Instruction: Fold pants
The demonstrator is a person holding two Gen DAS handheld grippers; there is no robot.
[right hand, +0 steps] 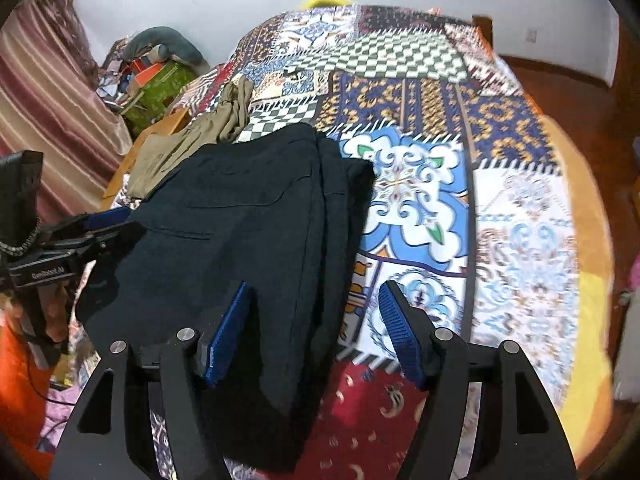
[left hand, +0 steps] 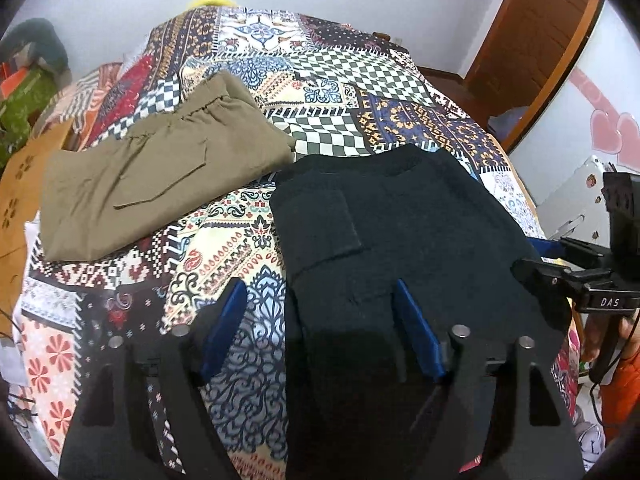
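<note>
Dark navy pants [left hand: 400, 240] lie folded on the patterned bedspread [left hand: 340, 80]. My left gripper [left hand: 318, 296] hovers open over their near left edge, its blue pads wide apart with cloth and bedspread between them, and neither pad presses on the cloth. In the right wrist view, the same pants [right hand: 240, 220] reach down between the fingers of my right gripper [right hand: 314, 292]. It is open too, over the pants' near right edge, its right pad over bare bedspread [right hand: 520, 220]. Each gripper's black body shows at the edge of the other's view.
Folded khaki pants [left hand: 160, 168] lie to the left and beyond the dark pair, also visible as khaki pants [right hand: 192, 140]. Clutter [right hand: 160, 80] and a striped curtain [right hand: 40, 100] stand left of the bed. A wooden door [left hand: 532, 40] is at the right, and an orange sleeve [left hand: 624, 380] at the right edge.
</note>
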